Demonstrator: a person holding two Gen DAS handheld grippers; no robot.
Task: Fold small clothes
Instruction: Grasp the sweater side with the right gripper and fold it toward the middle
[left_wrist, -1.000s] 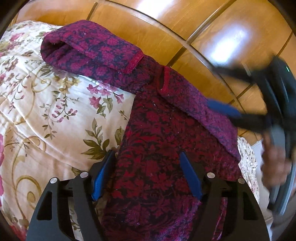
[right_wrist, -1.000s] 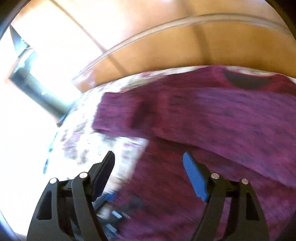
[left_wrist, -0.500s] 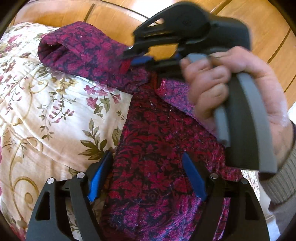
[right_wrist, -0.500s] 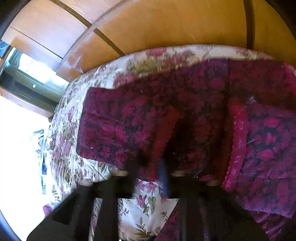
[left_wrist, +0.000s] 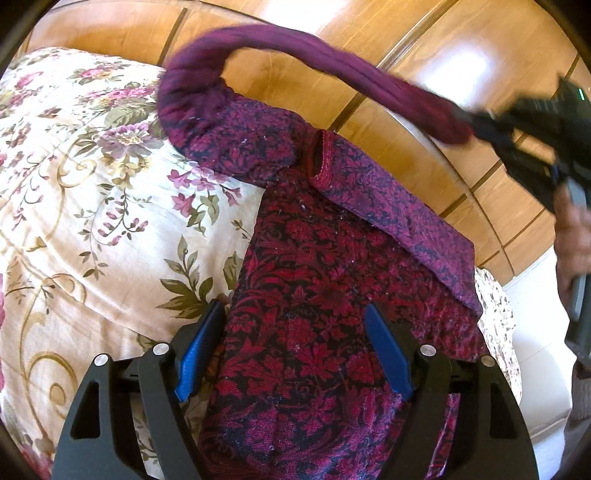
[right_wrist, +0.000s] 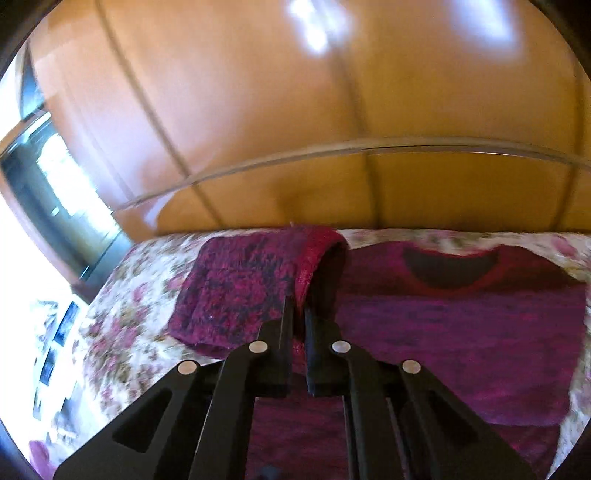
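Observation:
A dark red and purple floral top (left_wrist: 325, 295) lies on the flowered bedspread (left_wrist: 92, 221). My left gripper (left_wrist: 295, 332) is open and hovers over the top's lower body, its blue pads either side of the cloth. My right gripper (right_wrist: 299, 317) is shut on the cuff of one sleeve (right_wrist: 317, 258). In the left wrist view that sleeve (left_wrist: 332, 62) is lifted in a blurred arc toward the right gripper (left_wrist: 491, 136) at the far right. The other sleeve (left_wrist: 399, 210) lies folded over the body. The neckline (right_wrist: 450, 269) shows in the right wrist view.
A glossy wooden headboard (left_wrist: 406, 74) rises just behind the top. The bed's right edge (left_wrist: 498, 325) is beside the garment. A bright window (right_wrist: 62, 184) is at the left in the right wrist view.
My right gripper closed on the sleeve cuff and has pulled it up and to the right, lifting the sleeve off the bed. My left gripper has stayed in place.

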